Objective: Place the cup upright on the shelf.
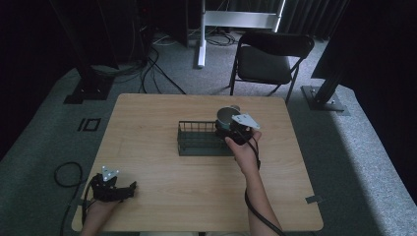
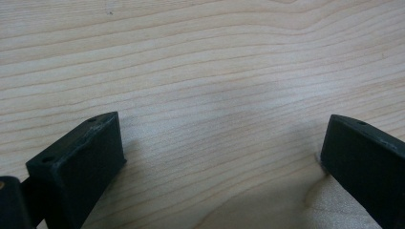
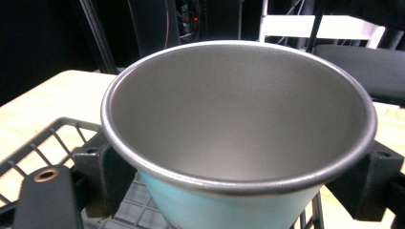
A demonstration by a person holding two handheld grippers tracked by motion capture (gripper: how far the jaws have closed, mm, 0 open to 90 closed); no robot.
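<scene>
The left gripper (image 1: 132, 187) rests released on the table (image 1: 162, 182), near of the basket (image 1: 199, 140). Above the basket's right end, the right gripper (image 3: 239, 179) grasps a cup (image 3: 239, 109).

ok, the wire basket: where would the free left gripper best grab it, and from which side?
Probably the top rim wire of the wire basket at its left end wall, coming from above with jaws straddling the wire. The thin wire walls stand upright, and that end is away from the right gripper and its cup. The left gripper is already open.

Pale-blue cup (image 3: 200, 205) with grey steel inside, dark wire basket (image 1: 196, 140), light woodgrain table (image 1: 162, 182)
</scene>
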